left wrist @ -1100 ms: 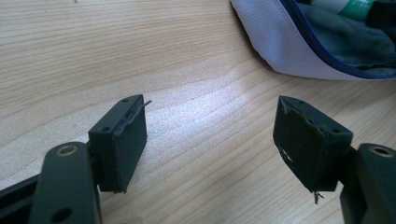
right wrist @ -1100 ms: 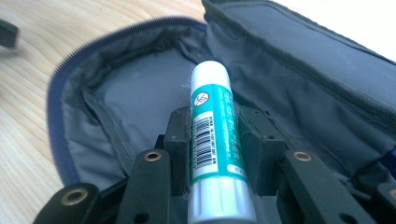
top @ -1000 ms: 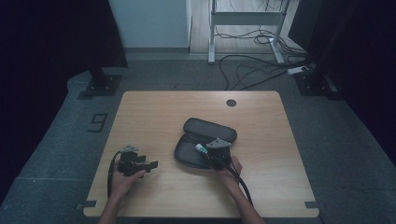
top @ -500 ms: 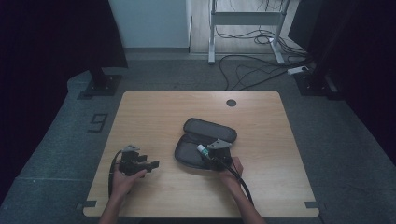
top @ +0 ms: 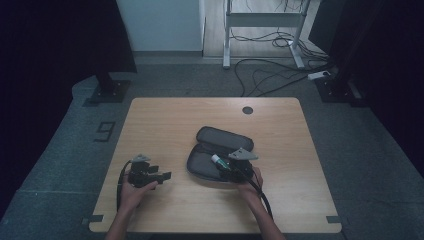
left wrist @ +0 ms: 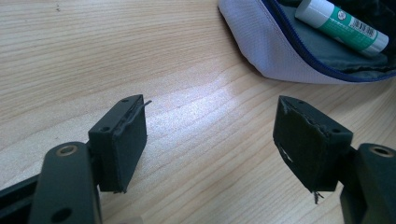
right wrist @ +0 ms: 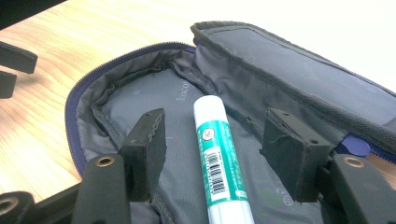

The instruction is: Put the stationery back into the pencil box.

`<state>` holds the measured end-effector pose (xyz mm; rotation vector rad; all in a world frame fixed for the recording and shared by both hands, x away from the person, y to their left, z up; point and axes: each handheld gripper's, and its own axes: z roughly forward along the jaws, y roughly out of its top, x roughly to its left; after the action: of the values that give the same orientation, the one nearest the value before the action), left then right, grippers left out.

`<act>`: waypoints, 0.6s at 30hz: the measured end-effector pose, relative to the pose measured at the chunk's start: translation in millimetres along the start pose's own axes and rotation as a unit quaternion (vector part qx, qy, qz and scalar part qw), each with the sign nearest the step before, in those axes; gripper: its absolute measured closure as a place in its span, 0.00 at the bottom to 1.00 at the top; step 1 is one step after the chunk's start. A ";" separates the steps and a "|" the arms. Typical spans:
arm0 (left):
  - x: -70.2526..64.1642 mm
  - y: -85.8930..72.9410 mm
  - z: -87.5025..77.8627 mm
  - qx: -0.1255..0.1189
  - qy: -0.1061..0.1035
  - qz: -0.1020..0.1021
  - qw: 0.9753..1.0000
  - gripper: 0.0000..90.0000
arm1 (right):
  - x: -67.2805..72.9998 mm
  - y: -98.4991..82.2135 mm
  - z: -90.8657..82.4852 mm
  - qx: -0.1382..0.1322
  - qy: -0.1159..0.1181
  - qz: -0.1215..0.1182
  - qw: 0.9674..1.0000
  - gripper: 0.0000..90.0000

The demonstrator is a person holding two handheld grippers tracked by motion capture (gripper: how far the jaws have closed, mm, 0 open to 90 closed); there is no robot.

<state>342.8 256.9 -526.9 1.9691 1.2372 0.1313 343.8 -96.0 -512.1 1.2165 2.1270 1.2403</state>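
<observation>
The right gripper (right wrist: 212, 154) had just been opening, its pads clear of the green-and-white glue stick (right wrist: 219, 158), now lying released inside the open grey zippered fabric pouch (right wrist: 299, 74), while the left gripper (left wrist: 212, 140) waited open above the wooden tabletop (left wrist: 93, 56).

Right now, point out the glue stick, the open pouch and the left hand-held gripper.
glue stick (right wrist: 219, 158), right gripper view, on its green label.
open pouch (right wrist: 299, 70), right gripper view, on the lid flap.
left hand-held gripper (left wrist: 210, 135), left gripper view, midway between its fingertips.
</observation>
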 end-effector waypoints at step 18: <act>-0.1 0.2 4.8 0.007 -0.003 0.002 1.000 0.29 | -25.9 -10.5 -51.3 -0.037 0.004 0.012 0.999 0.42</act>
<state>345.1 254.1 -530.0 1.9823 1.2335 0.1204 317.7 -145.7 -495.9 1.2108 2.0591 1.3222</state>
